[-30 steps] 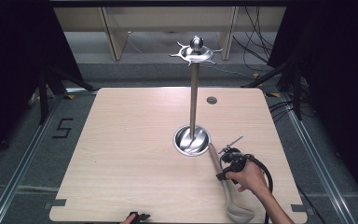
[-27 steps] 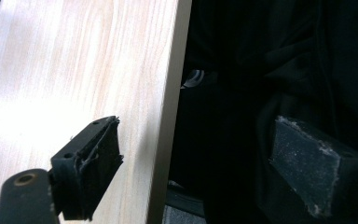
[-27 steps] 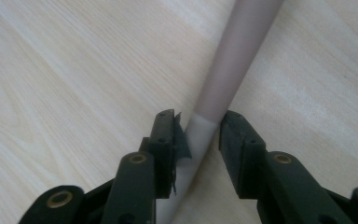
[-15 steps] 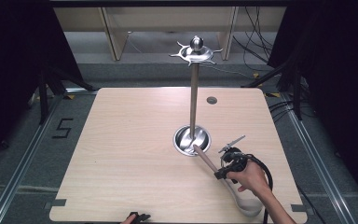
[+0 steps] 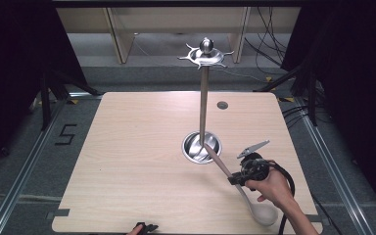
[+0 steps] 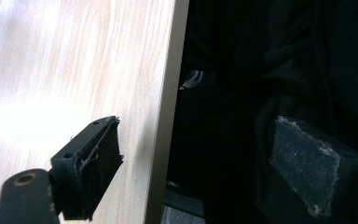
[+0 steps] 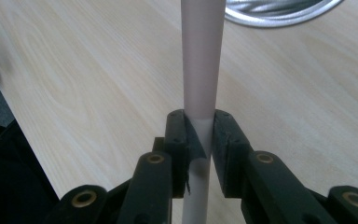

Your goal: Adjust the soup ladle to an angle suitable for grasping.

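Observation:
A pale ladle is in my right gripper (image 5: 235,178), whose jaws are shut on its handle (image 5: 220,164). The ladle's bowl (image 5: 263,213) hangs near the table's front right corner, and the handle's end points at the round steel base (image 5: 201,146) of a utensil stand. In the right gripper view the handle (image 7: 201,56) runs straight up between the two pads of my right gripper (image 7: 200,133). The stand's pole (image 5: 203,107) rises to a ring of hooks (image 5: 205,55). My left gripper (image 5: 144,228) sits at the table's front edge, and the left gripper view shows it (image 6: 196,154) open, holding nothing.
The wooden table (image 5: 127,161) has a small dark hole (image 5: 222,105) behind the stand. Its front edge (image 6: 165,116) runs between my left gripper's jaws, with dark cloth beyond it. Cables lie on the floor at the back right (image 5: 269,54).
My right gripper has risen a little with the ladle in it. The handle's end has swung left and up toward the stand's base. The left gripper has stayed put.

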Available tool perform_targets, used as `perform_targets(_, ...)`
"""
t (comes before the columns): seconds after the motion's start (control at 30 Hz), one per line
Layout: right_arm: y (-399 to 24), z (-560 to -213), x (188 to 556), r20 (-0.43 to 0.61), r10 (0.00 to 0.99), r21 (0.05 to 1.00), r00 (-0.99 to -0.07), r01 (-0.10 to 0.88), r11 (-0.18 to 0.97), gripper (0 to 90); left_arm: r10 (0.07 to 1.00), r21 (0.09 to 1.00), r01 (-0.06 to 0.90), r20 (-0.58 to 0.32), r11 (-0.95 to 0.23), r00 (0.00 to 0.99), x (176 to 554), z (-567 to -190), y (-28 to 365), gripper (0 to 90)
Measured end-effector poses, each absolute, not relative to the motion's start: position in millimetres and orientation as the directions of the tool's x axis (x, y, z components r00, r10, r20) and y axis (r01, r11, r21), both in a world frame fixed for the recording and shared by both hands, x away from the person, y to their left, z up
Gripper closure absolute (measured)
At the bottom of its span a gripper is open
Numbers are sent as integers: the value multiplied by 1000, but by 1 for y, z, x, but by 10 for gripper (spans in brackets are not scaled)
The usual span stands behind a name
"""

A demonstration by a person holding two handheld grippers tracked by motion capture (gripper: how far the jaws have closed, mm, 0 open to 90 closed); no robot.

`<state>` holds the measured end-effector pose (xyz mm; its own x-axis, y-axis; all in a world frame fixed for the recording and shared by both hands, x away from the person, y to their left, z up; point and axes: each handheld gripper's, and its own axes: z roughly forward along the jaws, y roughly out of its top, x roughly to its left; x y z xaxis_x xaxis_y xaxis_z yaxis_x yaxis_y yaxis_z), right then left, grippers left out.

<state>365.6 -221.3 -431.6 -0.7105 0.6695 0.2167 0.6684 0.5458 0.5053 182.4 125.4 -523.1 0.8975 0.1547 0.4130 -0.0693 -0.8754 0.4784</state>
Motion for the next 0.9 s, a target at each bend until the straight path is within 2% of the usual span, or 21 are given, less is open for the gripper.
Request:
perform_targets(0.03,-222,-429,363,202,685,510,-700,673,536,776,124,443,-88,427,-892,896,184,-521,126,150)
perform_targets(0.1,-223,-426,360,173,664,544,-728,633,552,776,127,449,-87,425,-889,896,183,-521,126,150)
perform_targets(0.2,-223,-423,352,155,671,581,-725,616,532,776,128,450,-87,426,-889,896,183,-522,126,150)
perform_targets(0.4,-224,-414,343,149,661,596,-736,600,533,777,130,450,-83,422,-889,897,183,-521,126,150)
perform_targets(0.63,-234,-409,332,91,651,688,-753,521,506,777,113,432,-93,428,-897,897,184,-521,126,150)
perform_targets(0.77,-238,-405,327,70,647,695,-759,502,515,777,127,446,-85,424,-891,897,184,-522,126,150)
perform_targets(0.8,-237,-406,327,58,645,723,-762,478,499,777,127,447,-86,426,-890,896,184,-522,126,150)
perform_targets(0.83,-239,-401,325,58,648,699,-760,494,517,777,128,447,-86,426,-890,896,184,-522,126,150)
perform_targets(0.87,-238,-401,324,59,658,726,-751,484,488,777,129,448,-85,425,-890,896,184,-522,126,150)
perform_targets(0.9,-240,-396,323,51,663,709,-747,494,503,777,129,447,-85,425,-890,896,184,-522,126,150)
